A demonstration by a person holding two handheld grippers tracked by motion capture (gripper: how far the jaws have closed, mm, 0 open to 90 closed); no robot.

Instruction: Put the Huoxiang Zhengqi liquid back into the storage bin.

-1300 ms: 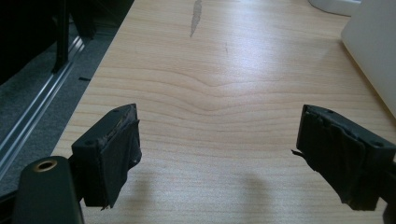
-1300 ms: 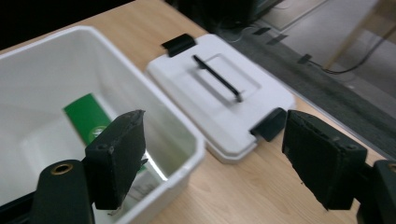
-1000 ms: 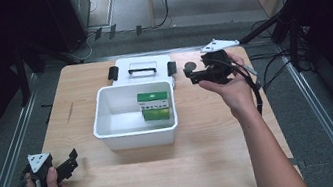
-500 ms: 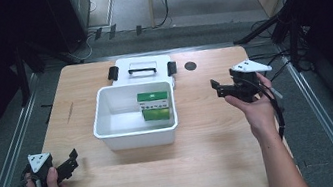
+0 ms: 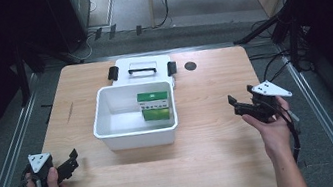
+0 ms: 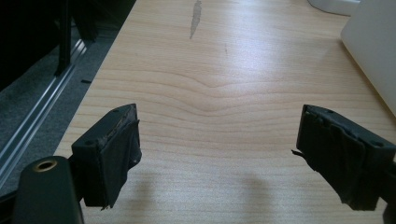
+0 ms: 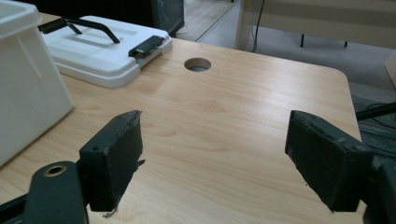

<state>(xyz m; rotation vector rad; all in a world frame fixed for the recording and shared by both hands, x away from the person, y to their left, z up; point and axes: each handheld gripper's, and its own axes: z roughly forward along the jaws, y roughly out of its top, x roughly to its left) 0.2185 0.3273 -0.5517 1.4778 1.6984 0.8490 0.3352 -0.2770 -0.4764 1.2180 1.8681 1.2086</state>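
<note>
High view shows what has changed: a second ago our right tool (image 5: 243,103) was up at the far edge of the bench (image 5: 216,161), beside the lid (image 5: 142,69) and the cable hole (image 5: 190,66); half a second ago it was partway back, and now it hangs nearer us, to the right of the white bin (image 5: 132,115). Its jaws stand wide apart with nothing between them, as the right gripper view confirms: bare wood under the tool (image 7: 212,158), the bin wall off to its left, the lid (image 7: 100,46) ahead and left of it.

Our left tool (image 5: 66,162) has not moved. It rests at the near left corner, jaws spread just as wide and empty; in the left gripper view the bin's side (image 6: 373,51) sits ahead and to its right, apart from it.

A green box (image 5: 155,104) stands inside the bin, against the right wall, ahead and left of the right tool. The lid lies flat just behind the bin.

We judge that the right hand is drawing back to rest, so either the packing is finished or closing the bin comes next.
</note>
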